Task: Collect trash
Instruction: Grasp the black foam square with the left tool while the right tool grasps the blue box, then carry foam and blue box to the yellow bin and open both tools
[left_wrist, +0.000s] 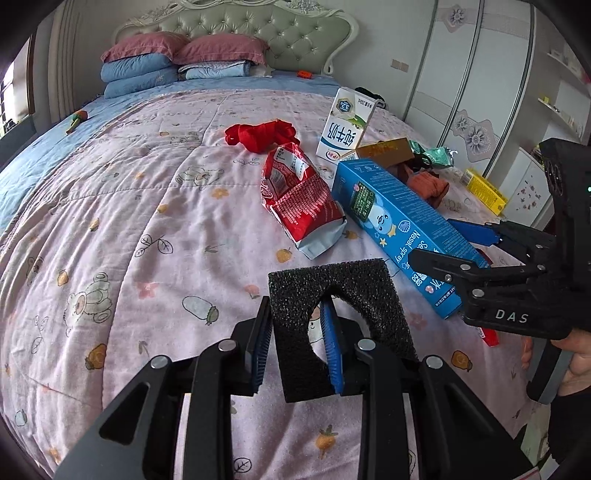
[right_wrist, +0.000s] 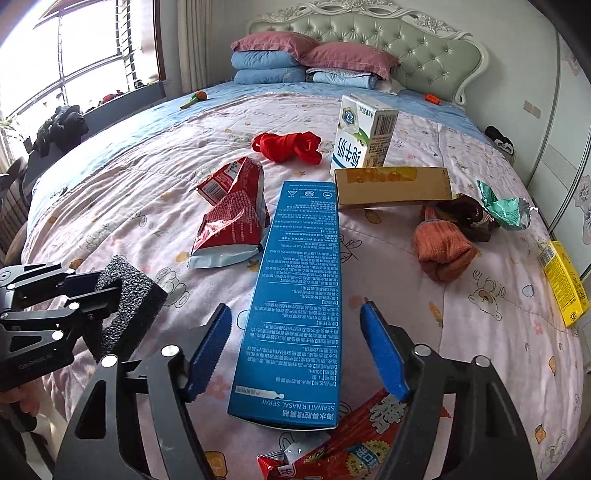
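Observation:
My left gripper (left_wrist: 295, 306) is shut on one leg of a black U-shaped foam block (left_wrist: 332, 280), held just above the quilt; the right wrist view shows that block (right_wrist: 129, 295) in the left gripper (right_wrist: 88, 284) at far left. My right gripper (right_wrist: 295, 310) straddles the near end of a long blue nasal spray box (right_wrist: 299, 288), which lies flat. A gap shows on each side, so the pads do not touch it. From the left wrist view, the right gripper (left_wrist: 439, 240) sits over the same box (left_wrist: 388, 221). A red printed wrapper (right_wrist: 351, 443) lies under the box's near end.
On the pink quilt (right_wrist: 129, 192) lie a torn red snack bag (right_wrist: 232, 221), a milk carton (right_wrist: 364, 133), a brown cardboard box (right_wrist: 391, 188), a green wrapper (right_wrist: 506, 206), a yellow box (right_wrist: 565, 280), red cloth (right_wrist: 288, 146) and orange cloth (right_wrist: 443, 251). Pillows sit by the headboard.

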